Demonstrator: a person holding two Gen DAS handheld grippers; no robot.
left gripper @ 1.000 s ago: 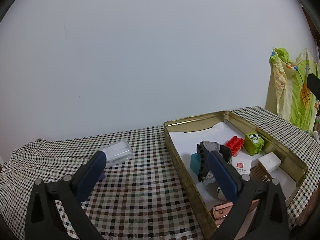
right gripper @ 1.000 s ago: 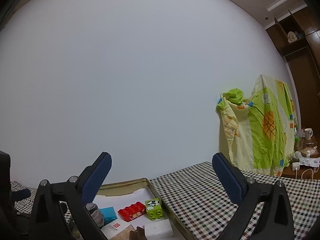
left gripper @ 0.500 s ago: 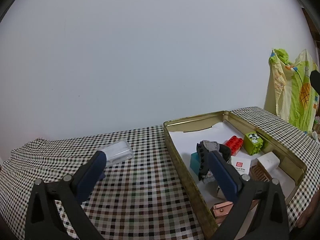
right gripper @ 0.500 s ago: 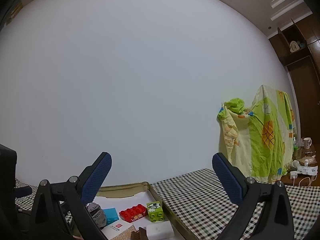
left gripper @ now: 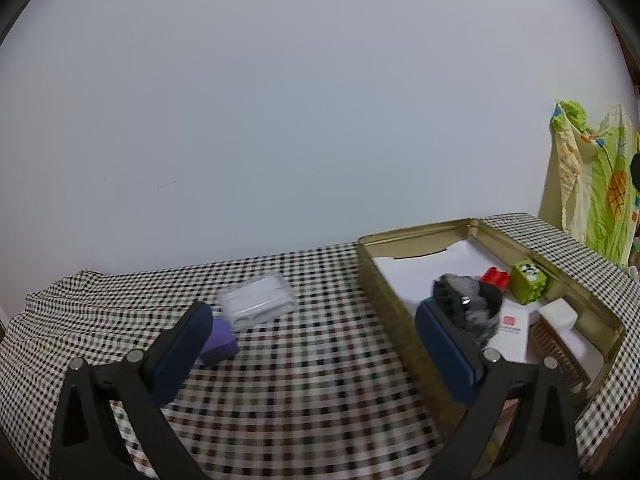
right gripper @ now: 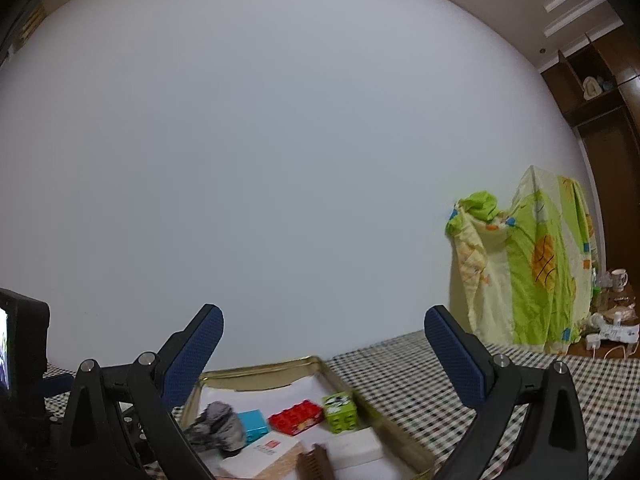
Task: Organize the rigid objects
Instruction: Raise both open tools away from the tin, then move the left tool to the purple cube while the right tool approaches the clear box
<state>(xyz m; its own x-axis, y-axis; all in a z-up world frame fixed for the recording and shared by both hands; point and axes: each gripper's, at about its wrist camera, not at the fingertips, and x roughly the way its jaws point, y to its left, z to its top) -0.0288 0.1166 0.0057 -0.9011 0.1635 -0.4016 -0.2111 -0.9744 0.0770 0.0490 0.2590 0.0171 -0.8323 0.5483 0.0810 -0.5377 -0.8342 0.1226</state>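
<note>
A gold tin tray [left gripper: 472,225] [right gripper: 256,372] lies on the checked tablecloth at the right. It holds a grey fuzzy object [left gripper: 466,300] [right gripper: 218,424], a red brick [left gripper: 495,277] [right gripper: 296,416], a green block [left gripper: 528,281] [right gripper: 339,410], a teal box [right gripper: 252,424], a white card [left gripper: 510,334] [right gripper: 260,454], a white block [left gripper: 558,314] and a brown comb [right gripper: 314,460]. Left of the tray lie a clear plastic box [left gripper: 256,300] and a purple block [left gripper: 218,342]. My left gripper [left gripper: 314,340] is open above the cloth. My right gripper [right gripper: 322,348] hangs open, above the tray.
A white wall stands close behind the table. A yellow-green patterned cloth [right gripper: 524,264] [left gripper: 592,184] hangs at the far right. Dark wood shelving [right gripper: 600,92] and a mug [right gripper: 618,280] sit beyond it. The left gripper's body [right gripper: 20,360] shows at the left edge.
The left wrist view has shifted left and slightly forward, revealing the purple block beside the clear box. The right gripper has risen slightly. Both stay open.
</note>
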